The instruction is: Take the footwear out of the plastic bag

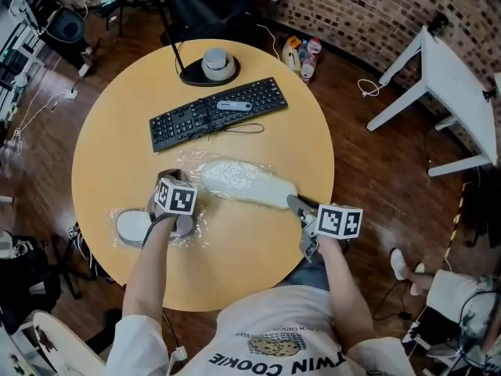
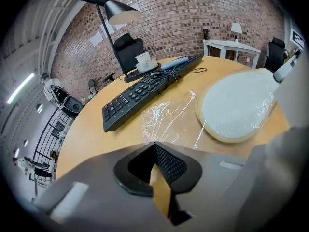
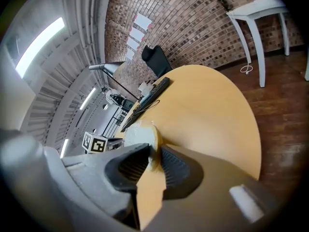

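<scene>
Desk (image 1: pixel 235 265) tan, keyboard (image 1: pixel 211 116) black, slipper (image 1: pixel 243 180) white with beige rim, bag (image 2: pixel 169 122) clear, floor (image 1: pixel 376 171) dark-brown wood, wall (image 1: pixel 352 6) red-brown brick.

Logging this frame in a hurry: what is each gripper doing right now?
Left gripper: closed, tips at the plastic bag; a pinch on it cannot be told.
Right gripper: closed on the edge of the white slipper.

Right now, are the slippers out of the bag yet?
Partly. One white slipper looks mostly clear of the plastic bag, and the right gripper has its jaws clamped on the slipper's end. The left gripper seems to pinch the bag down. Left to do: a second slipper looks wrapped in plastic.
</scene>
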The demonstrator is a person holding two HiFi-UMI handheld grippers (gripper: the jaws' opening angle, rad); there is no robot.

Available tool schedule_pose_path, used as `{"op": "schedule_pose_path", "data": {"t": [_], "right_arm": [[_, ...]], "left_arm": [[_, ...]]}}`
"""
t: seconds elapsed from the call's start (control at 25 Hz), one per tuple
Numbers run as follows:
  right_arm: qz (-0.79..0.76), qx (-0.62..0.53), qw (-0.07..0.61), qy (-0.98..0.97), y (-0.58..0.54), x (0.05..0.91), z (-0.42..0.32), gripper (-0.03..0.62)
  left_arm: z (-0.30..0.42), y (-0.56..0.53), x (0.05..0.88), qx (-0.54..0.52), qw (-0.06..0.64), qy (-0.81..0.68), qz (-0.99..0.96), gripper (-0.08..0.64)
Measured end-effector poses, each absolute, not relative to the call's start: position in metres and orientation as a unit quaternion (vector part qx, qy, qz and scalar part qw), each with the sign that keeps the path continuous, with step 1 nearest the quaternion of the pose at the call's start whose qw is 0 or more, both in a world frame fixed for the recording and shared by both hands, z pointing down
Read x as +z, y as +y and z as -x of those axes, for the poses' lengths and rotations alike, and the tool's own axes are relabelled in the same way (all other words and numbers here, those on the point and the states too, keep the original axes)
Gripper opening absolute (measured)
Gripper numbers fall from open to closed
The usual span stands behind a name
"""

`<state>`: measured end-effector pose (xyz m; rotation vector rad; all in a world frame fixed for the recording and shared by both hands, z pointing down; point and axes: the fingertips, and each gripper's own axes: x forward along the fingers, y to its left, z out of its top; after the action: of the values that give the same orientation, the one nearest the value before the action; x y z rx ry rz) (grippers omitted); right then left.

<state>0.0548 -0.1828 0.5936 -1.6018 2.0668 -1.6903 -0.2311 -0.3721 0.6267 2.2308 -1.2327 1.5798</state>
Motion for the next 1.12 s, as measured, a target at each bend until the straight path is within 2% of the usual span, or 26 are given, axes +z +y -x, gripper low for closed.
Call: {"op": "schedule_pose_path", "data": {"t": [1.12], "right_arm": [[0.576,-0.515,0.013,0.635,-0.134,0.578,-0.126,0.078]], "left_arm": [[0.229,-0.372,0.624,0.532,0.057,-0.403,-0.743,0.003]]}}
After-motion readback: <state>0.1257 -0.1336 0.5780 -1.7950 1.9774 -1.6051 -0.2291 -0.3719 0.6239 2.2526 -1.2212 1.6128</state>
